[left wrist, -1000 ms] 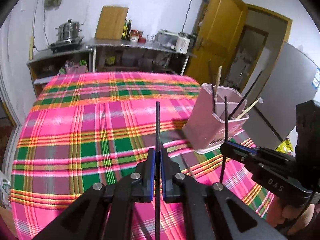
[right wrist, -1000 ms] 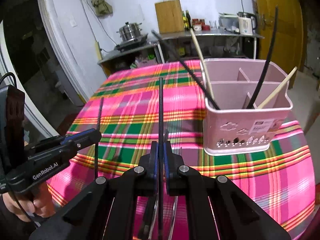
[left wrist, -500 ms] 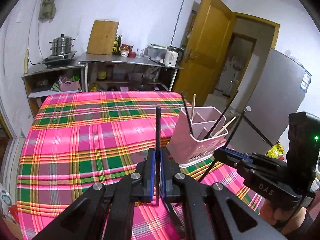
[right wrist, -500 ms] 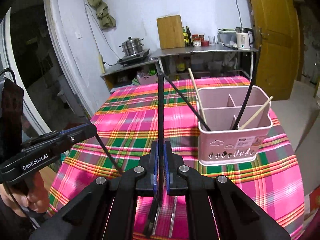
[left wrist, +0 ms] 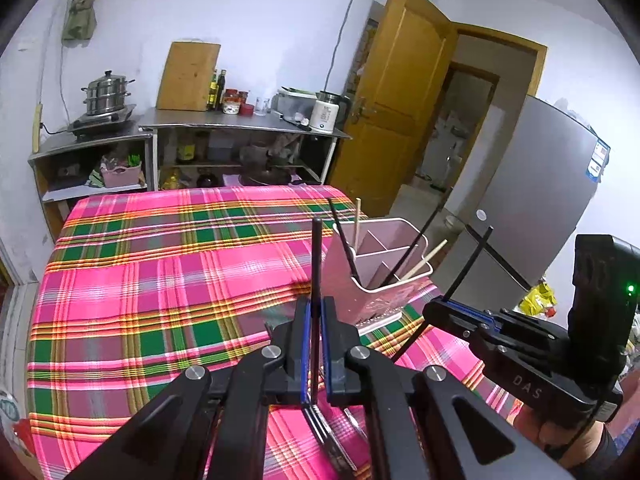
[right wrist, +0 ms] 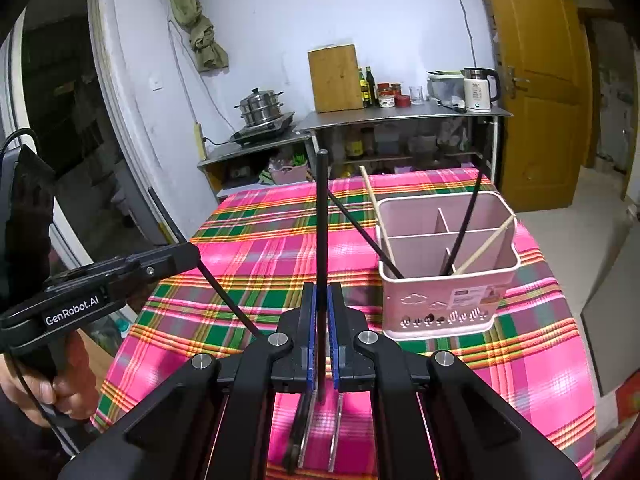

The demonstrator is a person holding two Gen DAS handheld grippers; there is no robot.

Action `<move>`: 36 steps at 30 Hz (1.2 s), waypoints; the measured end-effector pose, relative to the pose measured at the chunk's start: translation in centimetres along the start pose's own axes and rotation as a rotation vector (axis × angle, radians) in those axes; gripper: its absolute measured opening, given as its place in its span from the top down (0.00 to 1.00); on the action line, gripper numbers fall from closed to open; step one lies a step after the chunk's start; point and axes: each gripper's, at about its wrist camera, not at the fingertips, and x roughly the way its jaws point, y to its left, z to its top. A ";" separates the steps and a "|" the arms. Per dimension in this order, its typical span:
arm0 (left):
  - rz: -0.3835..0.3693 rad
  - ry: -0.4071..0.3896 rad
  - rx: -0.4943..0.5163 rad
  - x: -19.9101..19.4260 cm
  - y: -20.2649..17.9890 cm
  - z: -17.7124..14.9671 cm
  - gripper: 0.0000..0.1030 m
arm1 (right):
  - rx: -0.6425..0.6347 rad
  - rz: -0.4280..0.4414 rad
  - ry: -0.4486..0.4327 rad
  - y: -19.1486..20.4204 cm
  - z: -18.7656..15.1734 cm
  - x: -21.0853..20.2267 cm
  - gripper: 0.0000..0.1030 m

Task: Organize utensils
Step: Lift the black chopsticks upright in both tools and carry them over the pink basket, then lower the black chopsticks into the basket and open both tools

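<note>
Tablecloth (left wrist: 160,280) lower, holder (right wrist: 444,280) farther than before

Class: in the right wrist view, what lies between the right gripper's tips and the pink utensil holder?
Only bare plaid tablecloth separates right gripper from pink plastic utensil holder.

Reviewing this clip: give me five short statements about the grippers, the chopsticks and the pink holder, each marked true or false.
1. The left hand-held gripper is shut on a black chopstick. True.
2. The right hand-held gripper is open and holds nothing. False: it is shut on a black chopstick.
3. The pink holder stands upright on the plaid tablecloth. True.
4. The holder contains only black chopsticks. False: two light wooden chopsticks are in it too.
5. The holder is one undivided compartment. False: partitions split it inside.
</note>
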 end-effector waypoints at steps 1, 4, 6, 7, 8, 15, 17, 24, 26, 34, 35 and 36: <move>-0.004 0.004 0.003 0.2 -0.2 0.0 0.96 | 0.002 -0.003 -0.001 -0.2 -0.1 -0.1 0.95; -0.020 0.016 0.009 0.8 -0.9 0.0 0.96 | 0.015 -0.016 -0.001 -0.9 -0.2 -0.3 0.95; -0.033 0.020 0.012 1.2 -1.3 0.2 0.96 | 0.023 -0.027 -0.005 -1.4 -0.2 -0.6 0.95; -0.038 0.021 0.013 1.3 -1.5 0.4 0.96 | 0.026 -0.032 -0.007 -1.6 -0.2 -0.8 0.95; -0.047 0.020 0.017 1.5 -1.8 0.7 0.96 | 0.030 -0.037 -0.009 -1.9 -0.1 -0.9 0.95; -0.086 -0.003 0.037 2.1 -3.7 3.5 0.96 | 0.051 -0.071 -0.054 -4.0 1.6 -2.3 0.95; -0.094 -0.018 0.042 2.2 -4.2 4.6 0.96 | 0.054 -0.081 -0.069 -4.3 2.1 -2.8 0.95; -0.113 -0.085 0.032 2.3 -5.1 8.6 0.96 | 0.063 -0.115 -0.151 -5.8 5.6 -4.4 0.95; -0.116 -0.100 0.029 2.4 -5.3 9.6 0.96 | 0.064 -0.123 -0.174 -6.2 6.6 -4.6 0.95; -0.108 -0.129 0.032 3.9 -5.6 11.8 0.96 | 0.072 -0.137 -0.225 -6.9 9.0 -4.4 0.95; -0.103 -0.128 0.034 4.2 -5.7 11.9 0.96 | 0.072 -0.137 -0.228 -7.0 9.3 -4.2 0.95; -0.100 -0.127 0.036 4.6 -5.6 12.0 0.96 | 0.071 -0.137 -0.229 -7.0 9.4 -4.0 0.95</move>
